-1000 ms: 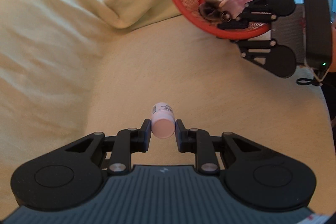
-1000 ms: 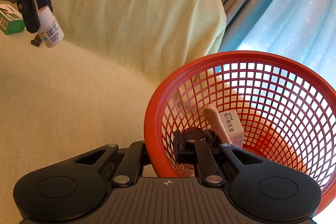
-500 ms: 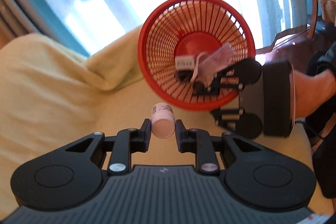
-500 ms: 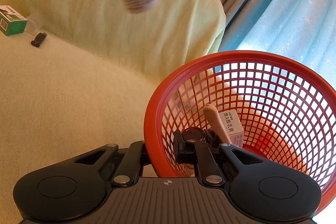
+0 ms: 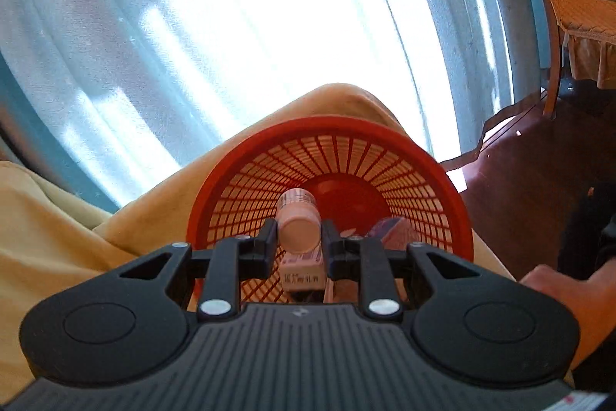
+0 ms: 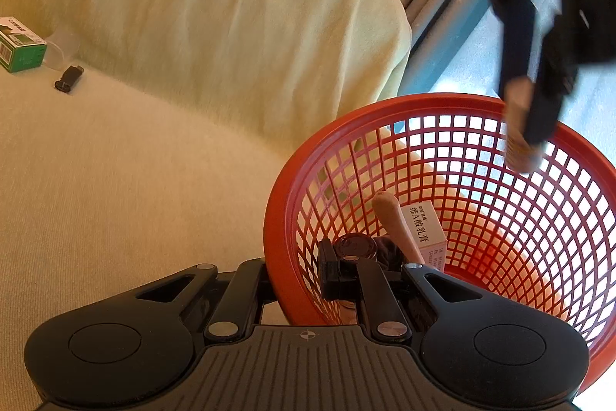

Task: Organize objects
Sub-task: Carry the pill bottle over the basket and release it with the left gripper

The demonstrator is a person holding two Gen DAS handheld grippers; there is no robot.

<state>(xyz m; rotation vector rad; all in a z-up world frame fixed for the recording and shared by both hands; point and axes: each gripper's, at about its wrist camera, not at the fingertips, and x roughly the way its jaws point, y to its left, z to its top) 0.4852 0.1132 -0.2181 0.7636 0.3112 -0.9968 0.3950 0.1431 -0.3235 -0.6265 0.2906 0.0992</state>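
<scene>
Bottle held over the basket, not yet released

The small bottle (image 5: 298, 228) was gripped between the nearly closed jaws of the left gripper (image 5: 298, 237), above the red basket (image 5: 442, 180). The right gripper (image 6: 294, 272) was clamped on the basket's rim. A tilted or early release could send the bottle onto the rim; open room remained ahead of the jaws.

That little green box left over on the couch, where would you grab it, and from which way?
Take the green box across its two long flat sides, coming down from above. It lies flat on the cushion, so those parallel faces suit a claw. The black clip beside it lies apart and should not interfere.
</scene>
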